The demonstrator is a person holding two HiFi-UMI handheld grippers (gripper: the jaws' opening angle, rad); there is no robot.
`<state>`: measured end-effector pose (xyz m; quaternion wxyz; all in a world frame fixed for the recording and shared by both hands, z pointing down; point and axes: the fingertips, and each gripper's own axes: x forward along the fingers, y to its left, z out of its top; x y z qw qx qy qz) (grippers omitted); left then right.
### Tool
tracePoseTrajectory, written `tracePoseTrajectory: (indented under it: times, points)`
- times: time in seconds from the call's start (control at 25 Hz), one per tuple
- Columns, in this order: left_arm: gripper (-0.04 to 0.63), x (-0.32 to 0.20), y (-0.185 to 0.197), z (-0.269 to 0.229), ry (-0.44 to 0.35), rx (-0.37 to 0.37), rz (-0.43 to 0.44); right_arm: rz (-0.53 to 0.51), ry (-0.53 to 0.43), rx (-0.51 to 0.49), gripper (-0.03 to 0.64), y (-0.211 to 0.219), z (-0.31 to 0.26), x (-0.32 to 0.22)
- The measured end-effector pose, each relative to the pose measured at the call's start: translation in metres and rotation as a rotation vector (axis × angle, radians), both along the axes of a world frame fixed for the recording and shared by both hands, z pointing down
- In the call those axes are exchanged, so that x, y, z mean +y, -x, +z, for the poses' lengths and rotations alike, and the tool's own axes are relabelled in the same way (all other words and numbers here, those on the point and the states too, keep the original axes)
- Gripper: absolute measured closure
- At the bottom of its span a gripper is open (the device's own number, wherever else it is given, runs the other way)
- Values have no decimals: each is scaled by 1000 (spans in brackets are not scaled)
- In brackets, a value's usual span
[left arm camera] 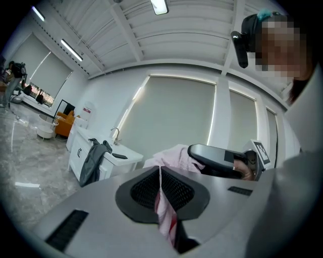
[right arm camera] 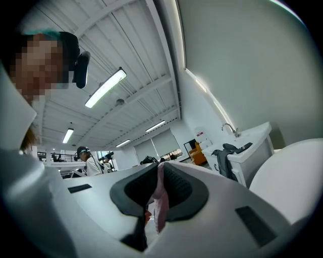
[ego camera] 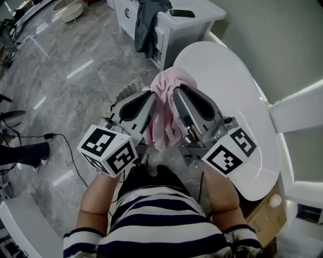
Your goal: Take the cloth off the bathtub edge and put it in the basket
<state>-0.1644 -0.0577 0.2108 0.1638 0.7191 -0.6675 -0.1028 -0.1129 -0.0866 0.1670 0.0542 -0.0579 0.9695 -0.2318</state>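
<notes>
- Right now, nearest in: person's striped shirt [ego camera: 166, 221] sits behind both grippers, with forearms running forward to the marker cubes [ego camera: 108, 148].
- left gripper [ego camera: 150, 95]: jaws are closed together on a fold of the pink cloth [ego camera: 164, 121]. The left gripper view shows the fabric pinched in the seam between the pads [left arm camera: 176, 189] and trailing below them.
- right gripper [ego camera: 177, 91]: jaws are nearly together, clamped on another fold of the same cloth. Its own view shows a pink strip [right arm camera: 160, 206] caught between the pads [right arm camera: 176, 186].
- Cloth is bunched in the gap between the two grippers, held from both sides, with the slack hanging under the jaws.
- Its upper bunch rises past both jaw tips and overlaps the tub rim in the head view. Can't tell whether it touches there.
- bathtub [ego camera: 227, 101]: white, rounded, just right of the right gripper and extending ahead of it.
- Pale slatted rim [ego camera: 130, 91] shows just ahead-left of the left gripper. It looks like the basket and is mostly hidden by the gripper body.
- cardboard box [ego camera: 262, 216] sits low, right of the right gripper, under the tub's near end.
- Farther ahead of both jaws: white sink cabinet [ego camera: 176, 30] with a grey garment [ego camera: 146, 25] draped over its edge and a dark flat item [ego camera: 181, 13] on top.
- Black cable [ego camera: 65, 146] lies on the grey floor well left of the left gripper.
</notes>
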Motion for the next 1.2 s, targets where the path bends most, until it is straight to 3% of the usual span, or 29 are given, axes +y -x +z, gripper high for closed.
tracePoseTrajectory:
  times: [0.52,0.76,1.2]
  points:
    - [572,27,102,-3,-12,11,-56,-65,-15,-5,560,107,-4,27]
    - [572,35,119,14,20,5,-65,-81,2,30,560,132,15,35]
    - [572,35,141,44,86,44,-184,-224,63,65,560,161,45,35]
